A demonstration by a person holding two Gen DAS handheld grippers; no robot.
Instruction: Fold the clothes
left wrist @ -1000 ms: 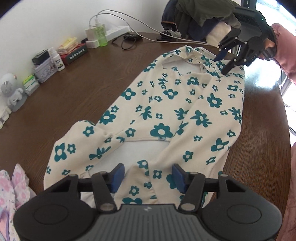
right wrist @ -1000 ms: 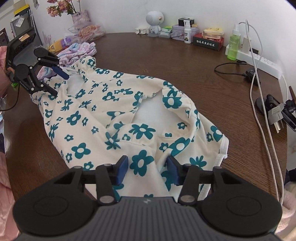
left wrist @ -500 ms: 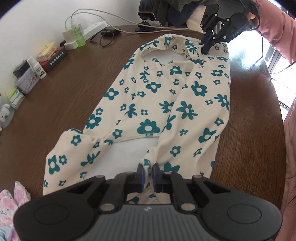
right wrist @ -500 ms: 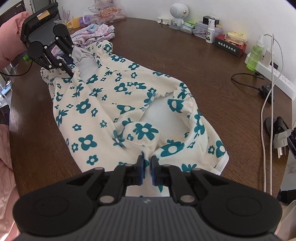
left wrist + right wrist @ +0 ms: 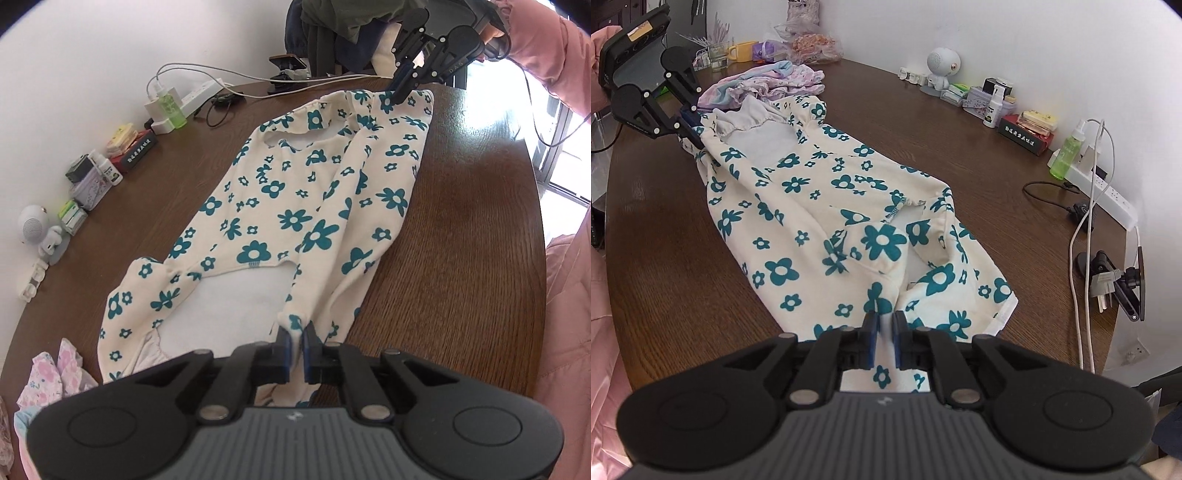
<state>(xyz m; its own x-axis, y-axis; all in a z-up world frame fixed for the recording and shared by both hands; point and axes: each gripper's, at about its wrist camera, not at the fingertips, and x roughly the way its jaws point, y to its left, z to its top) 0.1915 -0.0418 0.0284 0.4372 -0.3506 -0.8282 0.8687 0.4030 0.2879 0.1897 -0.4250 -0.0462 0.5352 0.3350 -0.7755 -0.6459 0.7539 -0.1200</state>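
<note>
You had a dark wood table [image 5: 960, 155] w/ clutter along the wall: green spray bottle [image 5: 1067, 155], white power strip [image 5: 1108, 194] w/ cables, red box [image 5: 1027, 134], small white speaker [image 5: 942, 66], yellow mug [image 5: 742, 50].

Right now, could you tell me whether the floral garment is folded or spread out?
Mostly spread: the floral garment lies lengthwise on the table, one long edge doubled inward, each end pinched by shut fingers.

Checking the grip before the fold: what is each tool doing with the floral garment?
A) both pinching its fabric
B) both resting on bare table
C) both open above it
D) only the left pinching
A: the left tool and right tool each clamp a fold of the floral garment.
</note>
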